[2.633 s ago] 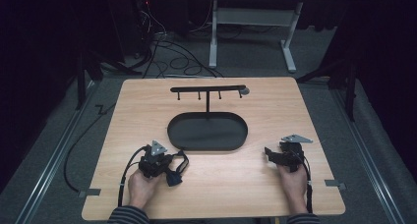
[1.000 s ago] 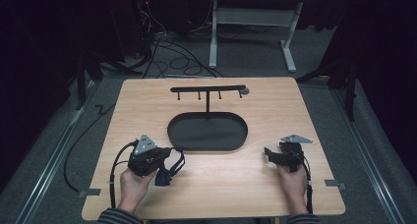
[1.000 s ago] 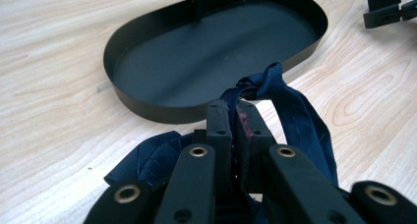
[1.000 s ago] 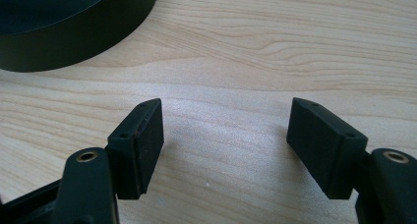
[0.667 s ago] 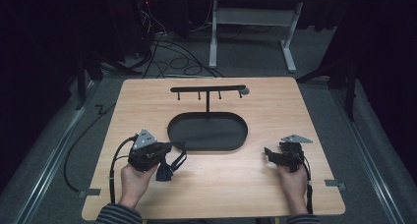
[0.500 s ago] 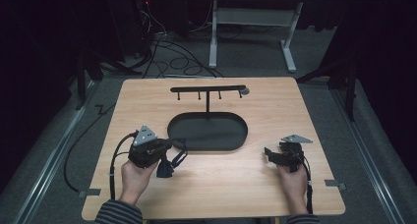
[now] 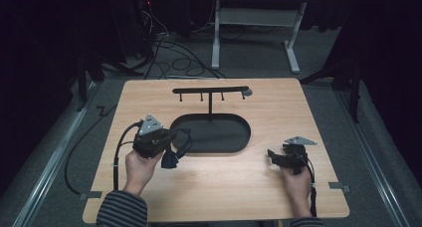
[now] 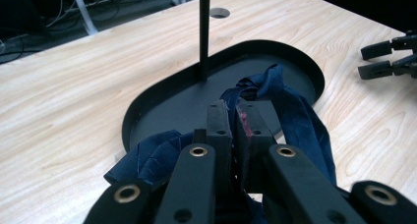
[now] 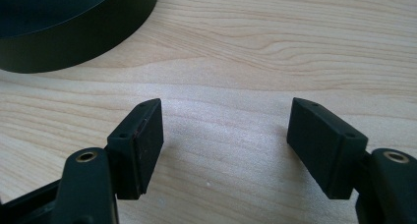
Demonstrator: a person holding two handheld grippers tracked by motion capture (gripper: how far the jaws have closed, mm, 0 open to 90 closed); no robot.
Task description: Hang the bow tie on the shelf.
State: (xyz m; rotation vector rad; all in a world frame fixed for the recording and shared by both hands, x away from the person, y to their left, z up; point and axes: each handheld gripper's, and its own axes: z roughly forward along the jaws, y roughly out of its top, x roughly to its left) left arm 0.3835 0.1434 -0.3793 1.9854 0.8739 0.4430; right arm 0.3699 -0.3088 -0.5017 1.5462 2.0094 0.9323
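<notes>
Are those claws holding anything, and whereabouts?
The left gripper pinches a dark blue cloth at a bunched fold; the right gripper is open, holding nothing.

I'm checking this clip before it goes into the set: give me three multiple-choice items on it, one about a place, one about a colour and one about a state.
1. Where does the upright post of the black stand rise from?
A. the oval tray
B. the bare wood near the table's front edge
C. the floor

2. What colour is the cloth in the left gripper?
A. white
B. dark blue
C. yellow

3. How do the jaws of the right gripper stand?
A. shut on the cloth
B. shut on nothing
C. open, with only bare table between them

Key: 1 A, the left gripper view shows the post planted in the oval tray. 2 B, the folds around the jaws are dark blue. 3 C, the right gripper view shows wood grain in the wide gap.
</notes>
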